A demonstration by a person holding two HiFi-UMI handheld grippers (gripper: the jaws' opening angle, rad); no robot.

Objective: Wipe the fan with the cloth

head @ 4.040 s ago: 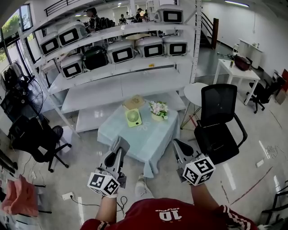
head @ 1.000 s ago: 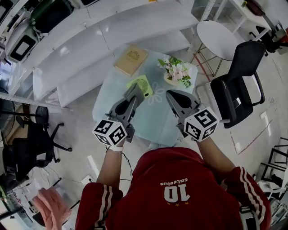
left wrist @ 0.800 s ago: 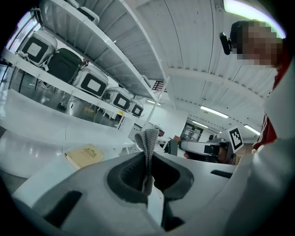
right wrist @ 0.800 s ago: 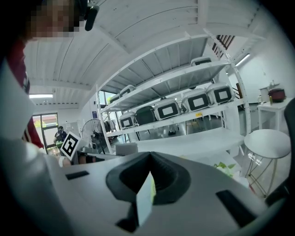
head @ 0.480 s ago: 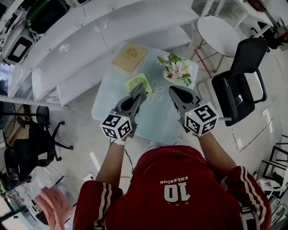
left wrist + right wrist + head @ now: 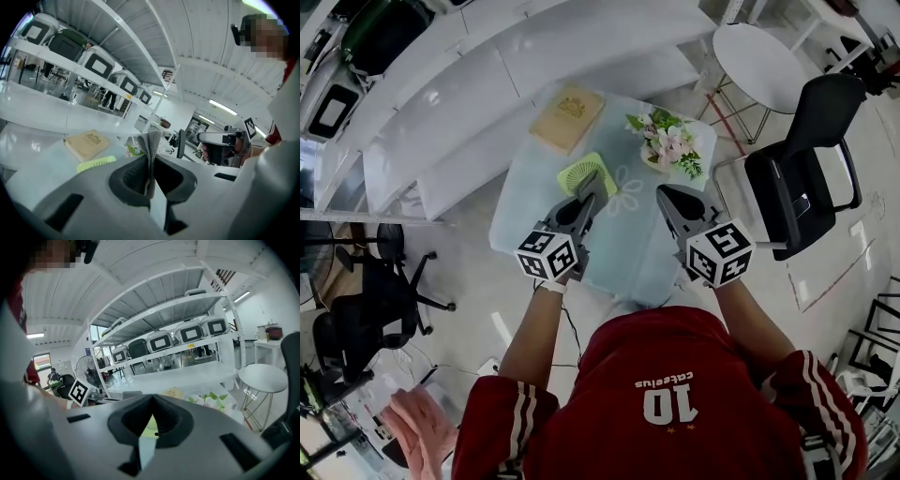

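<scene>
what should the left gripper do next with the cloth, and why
Probably lower the left gripper a little. Its jaws are shut on the grey cloth, and its tip hangs over the green fan lying flat on the table, apparently not touching it yet.

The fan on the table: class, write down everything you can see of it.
The fan is small, light green and plastic-looking, squarish with rounded corners. Its round grille of radial slots faces up. It lies flat on the pale blue tablecloth, just in front of the tan book and apart from it. In the head view the left gripper overlaps its right edge; whether they touch cannot be told.
</scene>
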